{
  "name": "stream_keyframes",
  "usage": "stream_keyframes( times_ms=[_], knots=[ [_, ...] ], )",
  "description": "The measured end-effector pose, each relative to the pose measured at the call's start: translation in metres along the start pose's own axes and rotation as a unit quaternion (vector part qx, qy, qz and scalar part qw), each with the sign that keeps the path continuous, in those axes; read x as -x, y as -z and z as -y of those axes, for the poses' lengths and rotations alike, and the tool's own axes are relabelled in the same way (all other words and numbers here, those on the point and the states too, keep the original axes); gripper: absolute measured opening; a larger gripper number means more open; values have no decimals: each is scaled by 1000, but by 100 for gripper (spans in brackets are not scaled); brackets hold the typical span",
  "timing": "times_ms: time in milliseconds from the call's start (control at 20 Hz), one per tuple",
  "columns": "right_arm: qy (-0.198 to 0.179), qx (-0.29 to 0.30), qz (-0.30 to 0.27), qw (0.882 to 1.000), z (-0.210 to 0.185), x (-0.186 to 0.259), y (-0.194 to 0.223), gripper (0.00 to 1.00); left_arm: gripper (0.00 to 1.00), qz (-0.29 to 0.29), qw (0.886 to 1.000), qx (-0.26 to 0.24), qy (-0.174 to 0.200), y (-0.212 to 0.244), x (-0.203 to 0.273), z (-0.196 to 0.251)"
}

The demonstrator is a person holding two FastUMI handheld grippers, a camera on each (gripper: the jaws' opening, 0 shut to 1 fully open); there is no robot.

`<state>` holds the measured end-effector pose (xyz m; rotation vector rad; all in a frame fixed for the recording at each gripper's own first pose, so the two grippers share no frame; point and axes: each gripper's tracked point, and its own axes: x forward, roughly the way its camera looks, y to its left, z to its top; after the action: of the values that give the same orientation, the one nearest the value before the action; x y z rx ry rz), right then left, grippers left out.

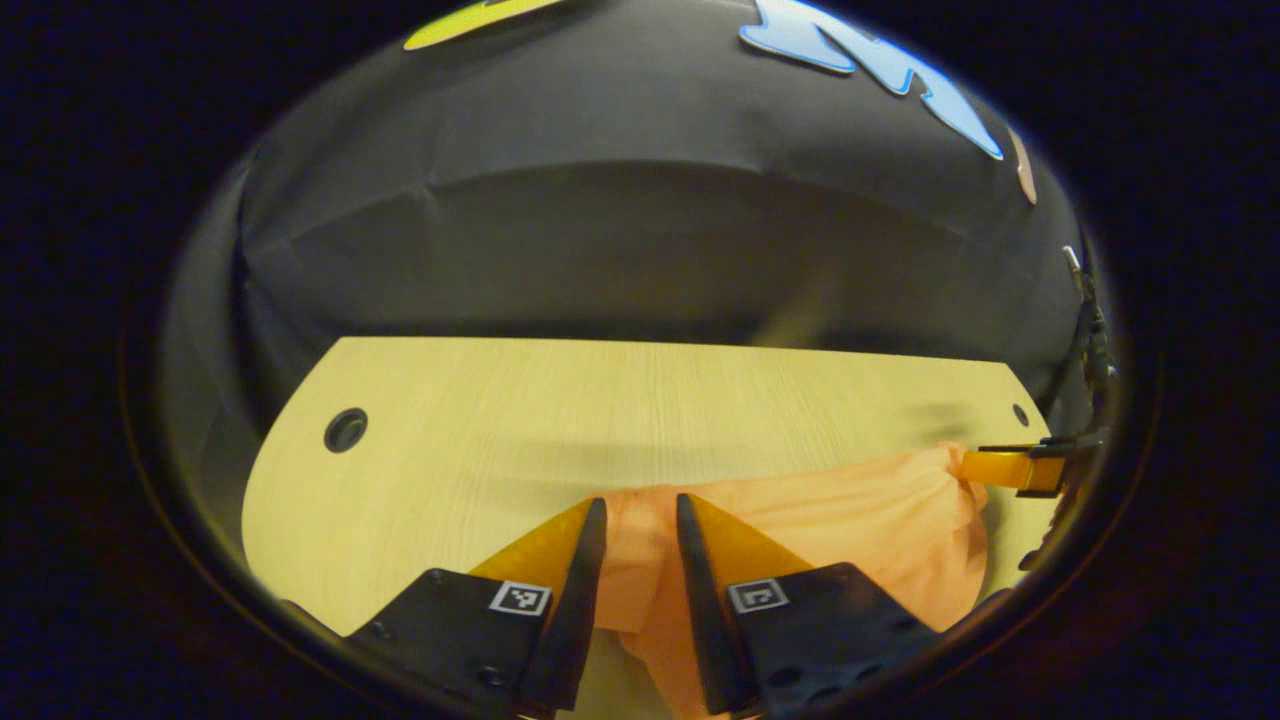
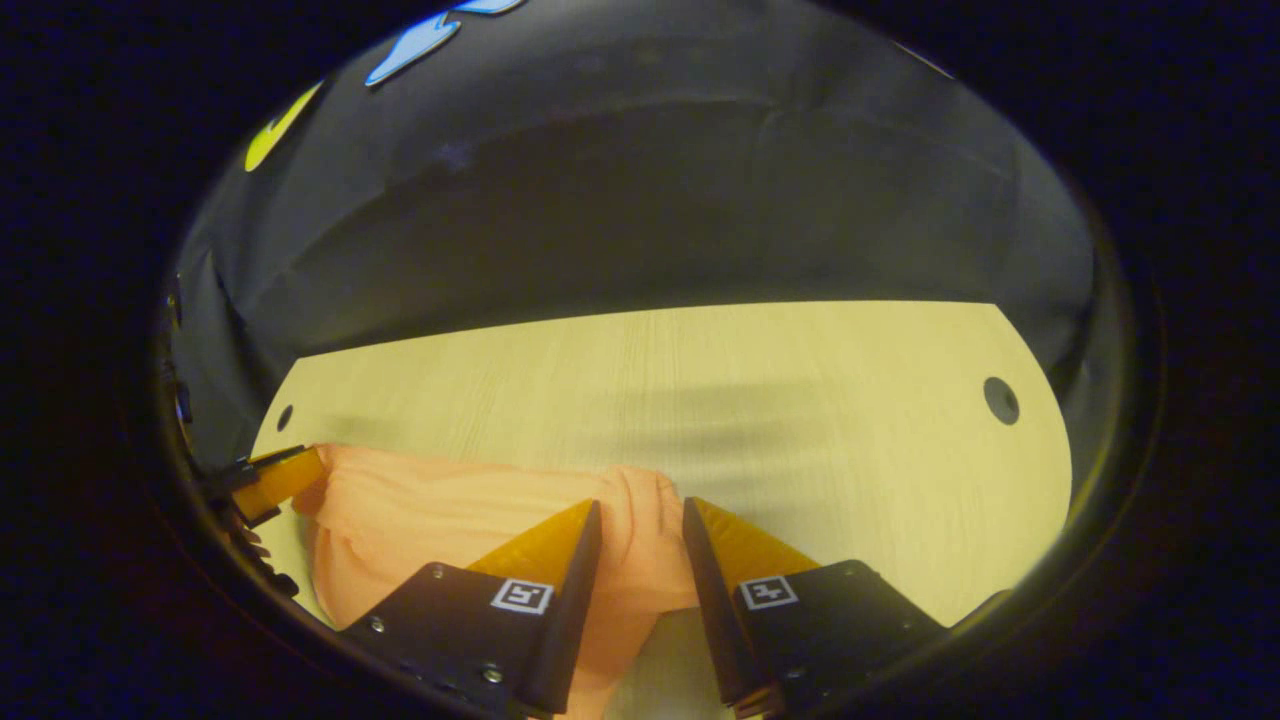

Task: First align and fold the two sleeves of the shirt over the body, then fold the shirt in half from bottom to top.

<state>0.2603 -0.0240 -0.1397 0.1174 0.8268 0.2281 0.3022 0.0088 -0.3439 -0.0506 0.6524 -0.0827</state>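
Observation:
An orange shirt (image 1: 850, 520) hangs stretched between my two grippers, above a pale wooden table (image 1: 620, 400). In the left gripper view, my left gripper (image 1: 640, 510) is shut on a bunched edge of the cloth, and the right gripper (image 1: 1010, 468) pinches the far end of the shirt at the right edge. In the right gripper view, my right gripper (image 2: 642, 512) is shut on the shirt (image 2: 440, 510), and the left gripper (image 2: 280, 478) holds its other end at the far left. The cloth sags below both grips, so its lower part is hidden.
The table (image 2: 760, 390) has a round cable hole near each end (image 1: 345, 429) (image 2: 1000, 400). Black cloth wall stands behind the table's far edge. Bare tabletop stretches beyond the shirt.

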Motion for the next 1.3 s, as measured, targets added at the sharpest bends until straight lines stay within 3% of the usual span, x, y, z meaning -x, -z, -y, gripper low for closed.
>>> stream_keyframes(
  times_ms=[50, 100, 200, 400, 450, 600, 650, 750, 800, 1050, 1200, 1300],
  knots=[
    [3, 0, 8, 1000, 0, 7, -3, 57, 57, 9, 1000, -10, -2, -8, 10, 0],
    [4, -1, 16, 1000, 0, 15, -6, 57, 65, 17, 1000, -17, 1, -15, 21, 3],
    [3, 2, 24, 1000, -4, 34, -9, 57, 60, 27, 999, -27, 6, -27, 45, 16],
    [-1, 7, 33, 999, -7, 86, -8, 57, 59, 41, 999, -22, 18, -43, 98, 37],
    [-3, 7, 37, 999, -9, 100, -8, 57, 54, 45, 999, -20, 20, -47, 114, 40],
    [-8, 14, 57, 998, -16, 149, -14, 57, 55, 58, 998, -16, 20, -51, 173, 49],
    [-8, 18, 67, 998, -20, 167, -16, 57, 65, 62, 998, -15, 20, -52, 191, 51],
    [-10, 23, 87, 996, -26, 202, -19, 56, 64, 71, 997, -13, 19, -53, 228, 55],
    [-13, 24, 97, 995, -30, 219, -20, 56, 54, 77, 997, -10, 20, -51, 248, 57],
    [-23, 42, 129, 990, -41, 291, -8, 56, 54, 109, 994, 9, 19, -44, 327, 68],
    [-34, 45, 140, 988, -51, 321, 12, 57, 64, 123, 992, 13, 18, -30, 364, 75],
    [-38, 46, 146, 987, -55, 335, 24, 57, 57, 127, 992, 10, 15, -18, 386, 76]
  ],
)
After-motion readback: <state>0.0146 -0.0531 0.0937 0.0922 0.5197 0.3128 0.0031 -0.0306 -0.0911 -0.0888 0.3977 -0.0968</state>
